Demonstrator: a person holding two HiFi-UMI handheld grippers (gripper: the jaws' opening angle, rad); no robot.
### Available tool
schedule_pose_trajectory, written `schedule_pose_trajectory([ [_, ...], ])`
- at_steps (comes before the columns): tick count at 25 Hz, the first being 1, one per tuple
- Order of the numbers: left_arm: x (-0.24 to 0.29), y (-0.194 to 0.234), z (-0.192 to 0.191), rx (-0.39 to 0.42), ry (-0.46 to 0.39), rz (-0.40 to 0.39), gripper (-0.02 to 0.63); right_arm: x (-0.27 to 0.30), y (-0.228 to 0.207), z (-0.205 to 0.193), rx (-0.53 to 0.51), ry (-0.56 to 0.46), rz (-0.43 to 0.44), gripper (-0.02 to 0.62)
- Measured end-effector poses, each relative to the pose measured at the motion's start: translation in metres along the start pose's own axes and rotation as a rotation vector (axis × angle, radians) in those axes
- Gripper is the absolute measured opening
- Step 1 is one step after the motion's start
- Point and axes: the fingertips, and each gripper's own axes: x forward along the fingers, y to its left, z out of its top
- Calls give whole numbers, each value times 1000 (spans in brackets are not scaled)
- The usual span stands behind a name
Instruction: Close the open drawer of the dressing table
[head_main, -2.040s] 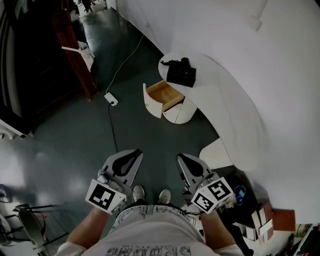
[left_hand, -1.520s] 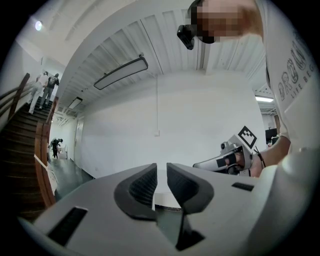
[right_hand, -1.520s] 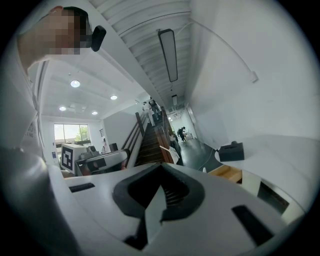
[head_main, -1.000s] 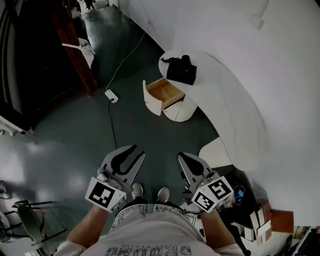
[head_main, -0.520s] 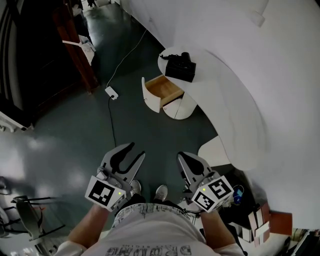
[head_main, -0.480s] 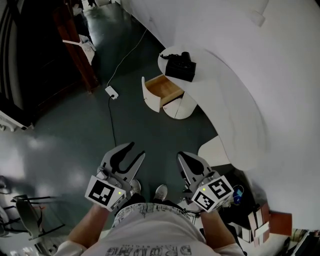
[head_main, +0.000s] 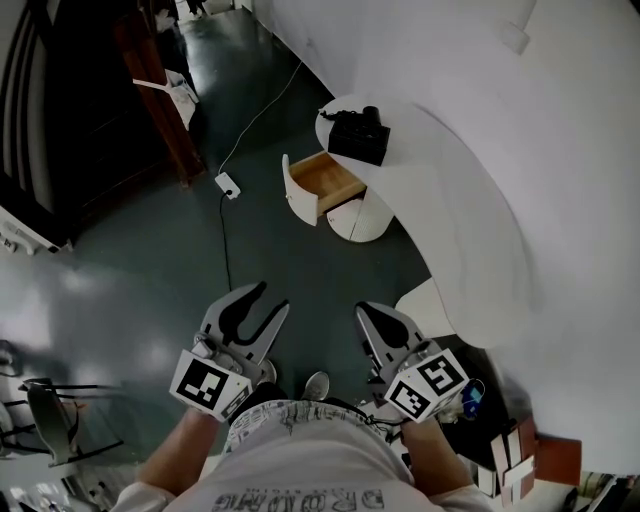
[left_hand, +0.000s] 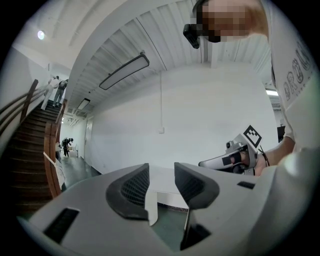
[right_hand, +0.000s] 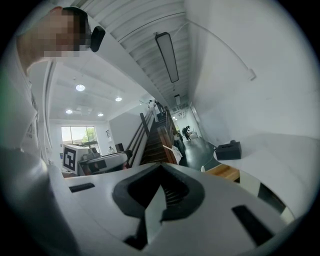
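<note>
The white dressing table (head_main: 455, 190) curves along the right wall. Its drawer (head_main: 322, 182) stands pulled out toward the floor, showing a wooden inside and a white front (head_main: 292, 192). The right gripper view shows the drawer (right_hand: 223, 171) far ahead at the right. My left gripper (head_main: 268, 297) is held low near my body, well short of the drawer. Its jaws are opening, and nothing is between the pads (left_hand: 135, 187). My right gripper (head_main: 366, 313) hangs beside it, shut and empty, with its tips meeting (right_hand: 160, 192).
A black box (head_main: 360, 137) sits on the table top above the drawer. A white power strip (head_main: 229, 186) and its cable lie on the dark floor left of the drawer. Dark wooden stairs (head_main: 160, 90) rise at the far left. A chair (head_main: 50, 430) stands at the lower left.
The left jaws have spread wider. Both grippers and the person have moved a little forward toward the dressing table. The right jaws stay shut.
</note>
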Motion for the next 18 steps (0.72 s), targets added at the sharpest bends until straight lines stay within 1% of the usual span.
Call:
schedule_pose_trajectory([
  [8,8,-3,4,4,-5,36,170,-7,-12,4,0,-8,22,8],
  [18,38,1,2,8,-15,19,170,-2,-41,10,0,-17,10,8],
])
